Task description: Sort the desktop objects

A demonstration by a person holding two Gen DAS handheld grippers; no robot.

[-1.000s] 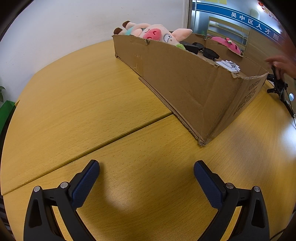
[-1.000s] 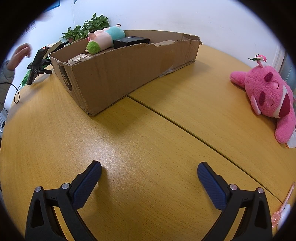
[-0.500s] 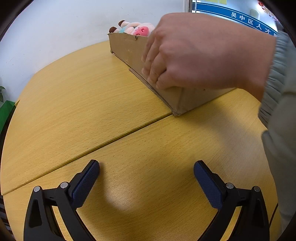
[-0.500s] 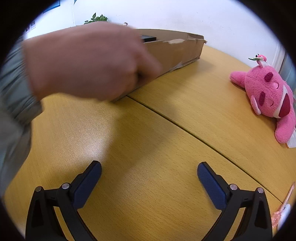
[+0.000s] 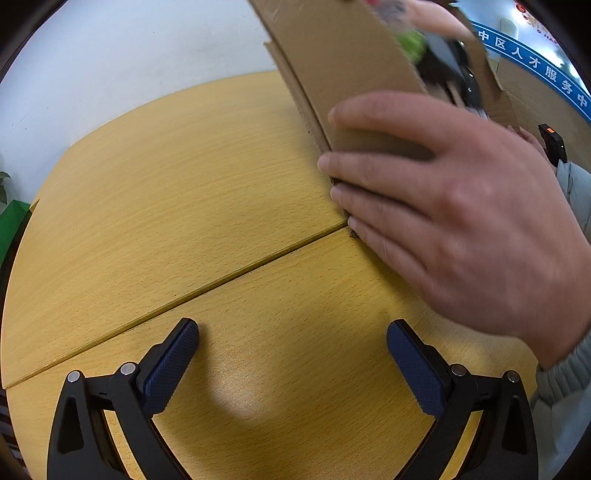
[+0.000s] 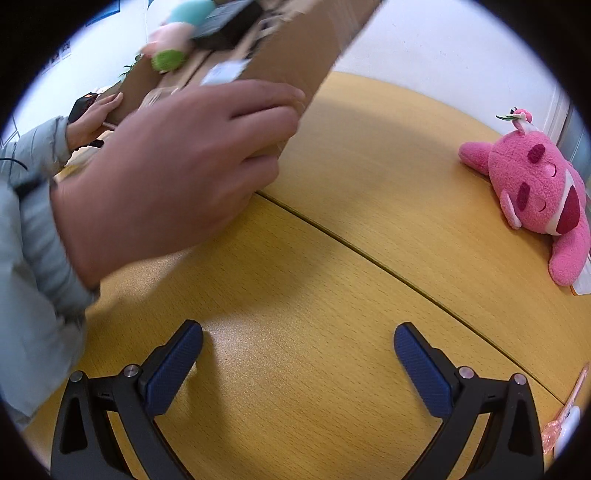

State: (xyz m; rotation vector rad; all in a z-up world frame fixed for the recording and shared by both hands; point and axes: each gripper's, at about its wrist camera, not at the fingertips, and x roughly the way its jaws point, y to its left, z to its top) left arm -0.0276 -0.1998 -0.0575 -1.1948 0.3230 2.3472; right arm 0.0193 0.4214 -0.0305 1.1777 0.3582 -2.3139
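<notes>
A bare hand [image 5: 454, 218] is gripping the near end of the cardboard box [image 5: 343, 59] and tipping it steeply, far end high, near corner apparently touching the surface [image 5: 166, 192]; my guess is it's spilling the contents out for sorting. Inside the box, a blurred plush [image 6: 173, 40] and a dark case [image 6: 225, 18] are sliding. The left gripper [image 5: 291, 365] is sitting low in front of the box, jaws wide apart, holding nothing; the right gripper [image 6: 297, 367] is gaping empty too. Only the right wrist view is showing the pink plush toy [image 6: 535, 192] lying well right of the box, plus a second hand [image 6: 94, 118] steadying its far side.
</notes>
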